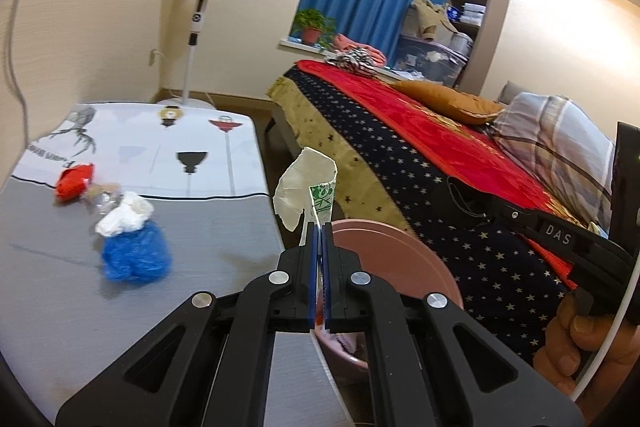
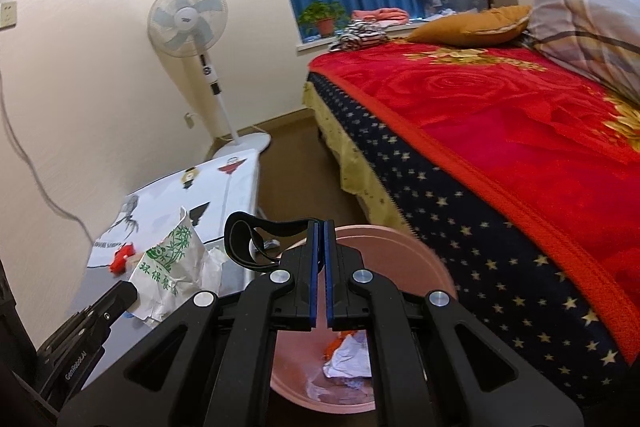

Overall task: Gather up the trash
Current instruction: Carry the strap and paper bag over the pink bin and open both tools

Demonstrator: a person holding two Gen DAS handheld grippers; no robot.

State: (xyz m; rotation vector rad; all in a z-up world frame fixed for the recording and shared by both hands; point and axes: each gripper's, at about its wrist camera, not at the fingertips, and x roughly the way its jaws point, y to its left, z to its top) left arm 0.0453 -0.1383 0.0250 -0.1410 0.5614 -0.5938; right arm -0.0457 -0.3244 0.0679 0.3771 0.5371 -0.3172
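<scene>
white paper bag (image 1: 306,187) pinched in closed left tool (image 1: 320,227), black strap (image 2: 248,239) in right tool (image 2: 321,227)

Both grippers share one build. The left gripper (image 1: 320,227) has matte black linkage arms with long cut-out slots, four round silver pivot pins across them, and two flat fingers faced with blue pads (image 1: 315,267). The right gripper (image 2: 321,225) looks the same: black arms, silver pins, blue-lined fingers. Seen from the other camera, its black body carries white letters "DAS" and a small screw, with a white cable curving past the hand (image 1: 580,343). The left one's side bears small white lettering.
</scene>
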